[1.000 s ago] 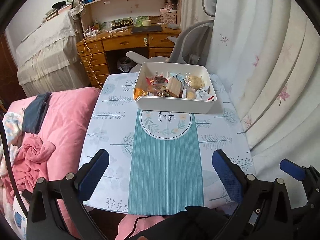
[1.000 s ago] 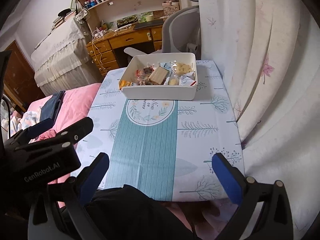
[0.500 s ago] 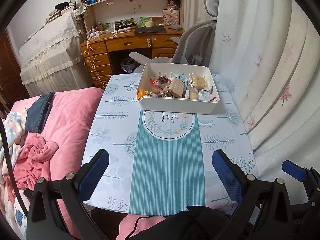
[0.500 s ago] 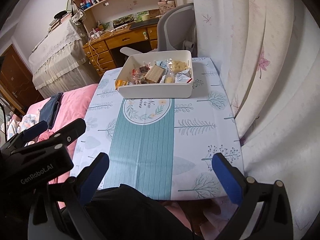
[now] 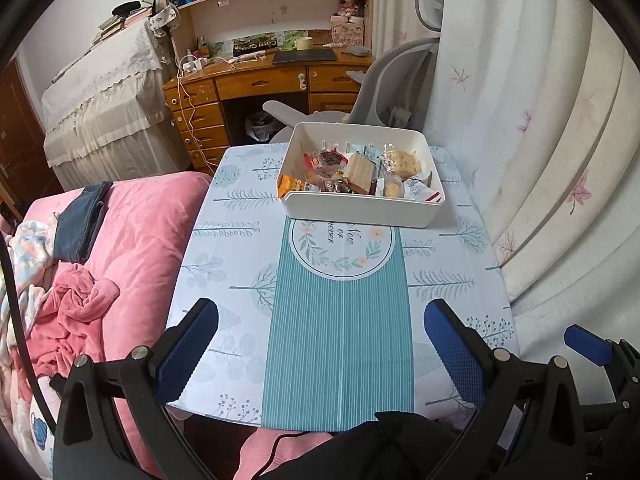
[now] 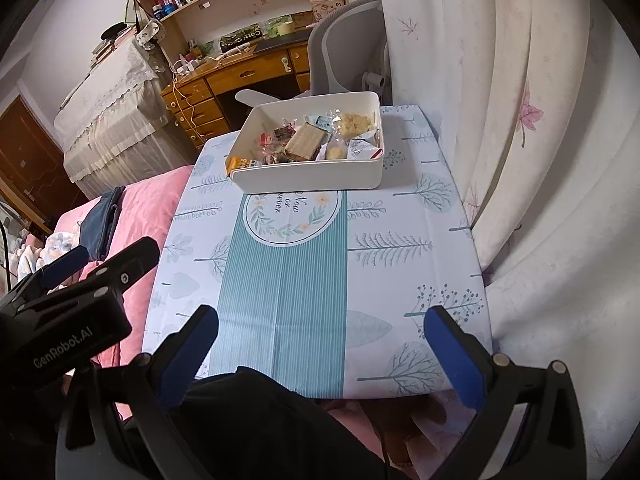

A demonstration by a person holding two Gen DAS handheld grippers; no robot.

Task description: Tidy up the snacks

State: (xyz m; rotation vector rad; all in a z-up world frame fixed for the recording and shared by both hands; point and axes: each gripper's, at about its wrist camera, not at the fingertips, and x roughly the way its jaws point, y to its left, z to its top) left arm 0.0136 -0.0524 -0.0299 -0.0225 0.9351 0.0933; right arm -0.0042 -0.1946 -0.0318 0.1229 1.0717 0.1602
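A white rectangular bin (image 5: pixel 360 210) (image 6: pixel 312 178) stands at the far end of a small table covered by a leaf-print cloth with a teal stripe (image 5: pixel 340 340) (image 6: pixel 280 280). Several wrapped snacks (image 5: pixel 352 170) (image 6: pixel 308 140) lie loose inside it, among them a tan wafer pack and an orange packet. My left gripper (image 5: pixel 320 344) hovers open over the table's near edge, nothing between its blue pads. My right gripper (image 6: pixel 320 348) is open too, at the near edge, well short of the bin. The left gripper's body (image 6: pixel 68 312) shows at the left of the right wrist view.
A pink-quilted bed (image 5: pixel 132 248) lies along the table's left side. White curtains (image 5: pixel 540 160) hang close on the right. Behind the table are a grey office chair (image 5: pixel 392 84), a wooden desk (image 5: pixel 260 84) and bookshelves. Dark clothing (image 6: pixel 260 420) sits just below the grippers.
Both grippers have drifted slightly back and up, so the table and bin sit a little lower and farther in view. Both stay open; the bin and snacks have not moved.
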